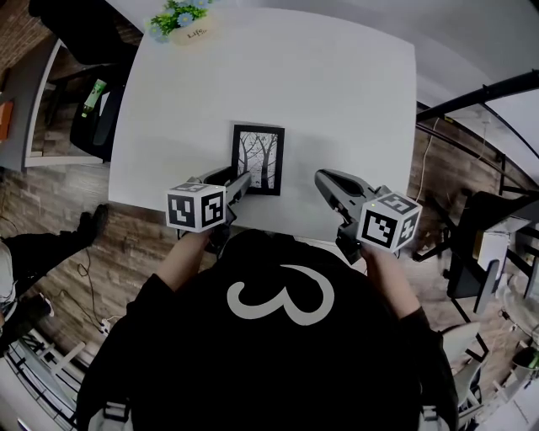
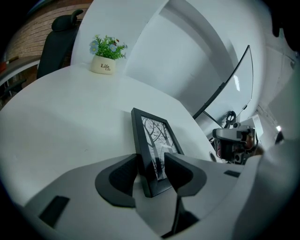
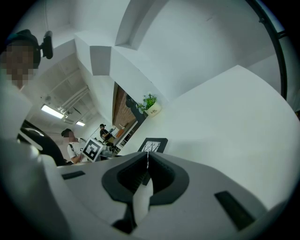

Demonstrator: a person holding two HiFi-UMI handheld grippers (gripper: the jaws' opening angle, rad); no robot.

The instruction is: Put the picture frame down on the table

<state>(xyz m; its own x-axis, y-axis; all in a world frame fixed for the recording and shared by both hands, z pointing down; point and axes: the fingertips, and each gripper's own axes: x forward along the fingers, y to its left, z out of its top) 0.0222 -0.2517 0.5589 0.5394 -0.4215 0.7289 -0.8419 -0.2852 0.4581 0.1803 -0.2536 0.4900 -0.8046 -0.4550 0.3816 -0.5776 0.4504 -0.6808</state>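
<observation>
The black picture frame (image 1: 258, 158) with a tree print lies on the white table (image 1: 337, 101) near its front edge. My left gripper (image 1: 240, 187) is at the frame's near left corner. In the left gripper view the frame (image 2: 152, 140) runs between the two jaws, and the gripper (image 2: 151, 171) is shut on its edge. My right gripper (image 1: 322, 178) hovers to the right of the frame, apart from it. Its jaws meet with nothing between them, so the right gripper (image 3: 148, 161) is shut. The frame (image 3: 152, 144) shows just beyond its tips.
A small white pot of flowers (image 1: 181, 18) stands at the table's far left edge. A black chair (image 1: 93, 118) and a side desk stand left of the table. Black metal racks (image 1: 472, 109) stand to the right. People are in the room's background in the right gripper view.
</observation>
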